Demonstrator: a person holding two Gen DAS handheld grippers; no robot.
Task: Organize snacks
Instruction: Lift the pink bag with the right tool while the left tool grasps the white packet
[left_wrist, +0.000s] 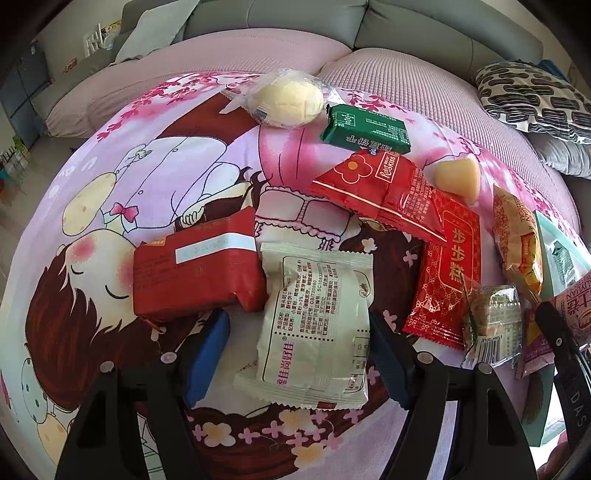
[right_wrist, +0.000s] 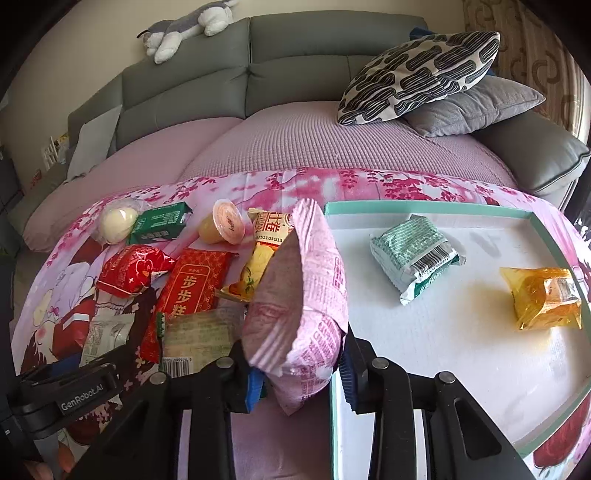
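Right hand-held gripper (right_wrist: 301, 384) is pinching a pink snack pack (right_wrist: 306, 295), holding it upright at the near left edge of the white tray (right_wrist: 436, 332). A mint packet (right_wrist: 415, 254) and a yellow packet (right_wrist: 543, 297) lie in that tray, well apart. Left hand-held gripper (left_wrist: 295, 354) straddles a cream snack packet (left_wrist: 317, 325) lying flat on the pink cartoon cloth (left_wrist: 155, 173); its blue pads sit just beside the wrapper's edges, and I cannot tell whether they press. A red packet (left_wrist: 195, 266) touches the cream one's left side.
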